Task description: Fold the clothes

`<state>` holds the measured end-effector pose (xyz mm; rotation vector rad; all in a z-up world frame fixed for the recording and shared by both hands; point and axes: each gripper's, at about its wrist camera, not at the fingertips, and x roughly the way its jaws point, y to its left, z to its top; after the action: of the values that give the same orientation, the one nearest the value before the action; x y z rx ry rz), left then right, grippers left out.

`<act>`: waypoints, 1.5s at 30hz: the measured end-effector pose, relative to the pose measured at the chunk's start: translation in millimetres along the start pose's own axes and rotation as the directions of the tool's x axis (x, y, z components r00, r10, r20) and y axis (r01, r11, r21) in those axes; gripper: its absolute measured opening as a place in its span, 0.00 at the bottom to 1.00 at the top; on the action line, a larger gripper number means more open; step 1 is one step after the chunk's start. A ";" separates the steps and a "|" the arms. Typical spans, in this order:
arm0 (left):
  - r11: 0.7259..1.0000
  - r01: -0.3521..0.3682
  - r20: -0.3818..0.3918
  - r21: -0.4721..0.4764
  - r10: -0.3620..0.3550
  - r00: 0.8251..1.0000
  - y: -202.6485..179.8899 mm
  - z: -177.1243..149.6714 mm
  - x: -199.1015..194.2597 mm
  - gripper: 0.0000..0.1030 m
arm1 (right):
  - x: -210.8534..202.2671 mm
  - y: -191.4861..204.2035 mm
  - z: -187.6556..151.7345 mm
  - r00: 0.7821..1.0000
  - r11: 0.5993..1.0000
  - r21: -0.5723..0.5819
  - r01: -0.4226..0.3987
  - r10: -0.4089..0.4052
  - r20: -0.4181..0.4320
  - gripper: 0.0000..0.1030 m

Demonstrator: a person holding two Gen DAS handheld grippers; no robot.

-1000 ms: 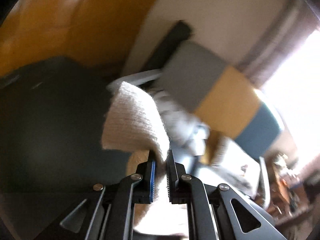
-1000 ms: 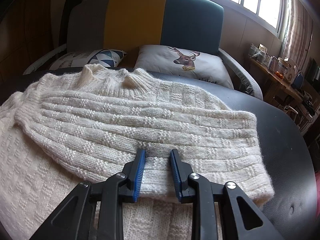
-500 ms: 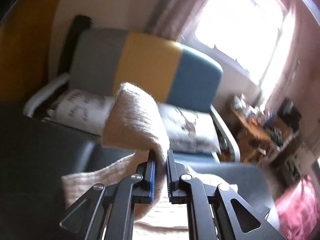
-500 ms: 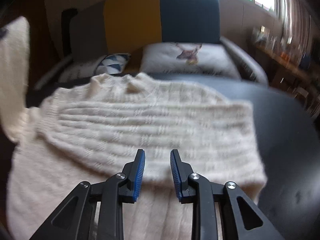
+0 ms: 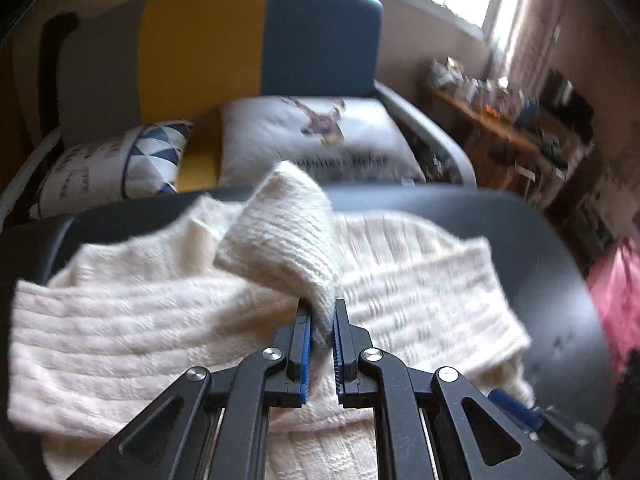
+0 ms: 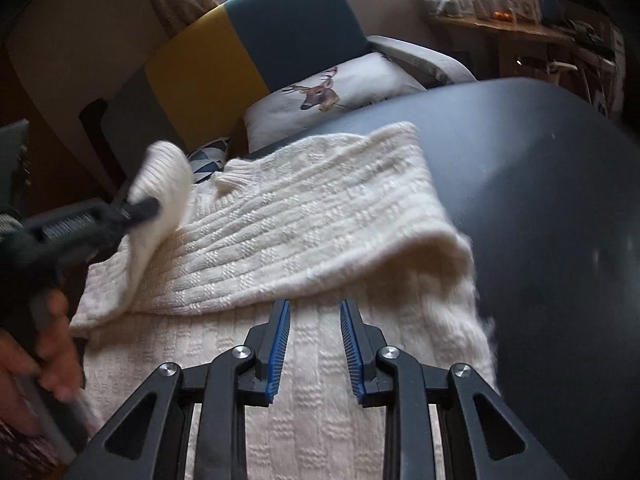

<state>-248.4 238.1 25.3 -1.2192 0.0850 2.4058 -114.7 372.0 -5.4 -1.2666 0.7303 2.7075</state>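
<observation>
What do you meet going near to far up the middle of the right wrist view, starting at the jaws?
Right gripper → sweater → dark table → deer cushion → colour-block sofa back.

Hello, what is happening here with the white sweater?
A person is folding a cream knit sweater on a dark table. The left gripper is shut on a sleeve cuff, held lifted above the sweater body. The right gripper hovers open over the sweater, holding nothing. One sleeve already lies folded across.
</observation>
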 end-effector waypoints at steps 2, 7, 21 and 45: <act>0.999 0.003 -0.032 0.036 -0.002 0.999 -3.6 -9.5 12.3 0.12 | 1.4 -1.2 -1.3 1.000 1.000 0.006 -0.024 0.024 -0.003 0.25; 0.994 0.106 -0.018 -0.006 -0.106 0.994 19.4 -27.0 -4.3 0.52 | 5.7 4.9 0.9 0.993 0.993 0.010 -0.117 0.117 -0.025 0.25; 0.988 0.045 0.048 -0.146 -0.038 0.998 138.1 -122.7 -76.2 0.58 | 58.9 10.1 45.5 0.960 0.943 0.231 -0.239 0.266 -0.092 0.31; 0.878 -0.158 0.103 -0.452 0.227 0.968 223.7 -134.2 -69.2 0.17 | 28.2 54.3 86.1 0.988 0.991 0.016 -0.134 0.132 0.079 0.06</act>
<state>-203.2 -21.3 -33.9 -1.2514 -0.4308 2.7865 -208.0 358.2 42.2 -1.1392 0.8617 2.8267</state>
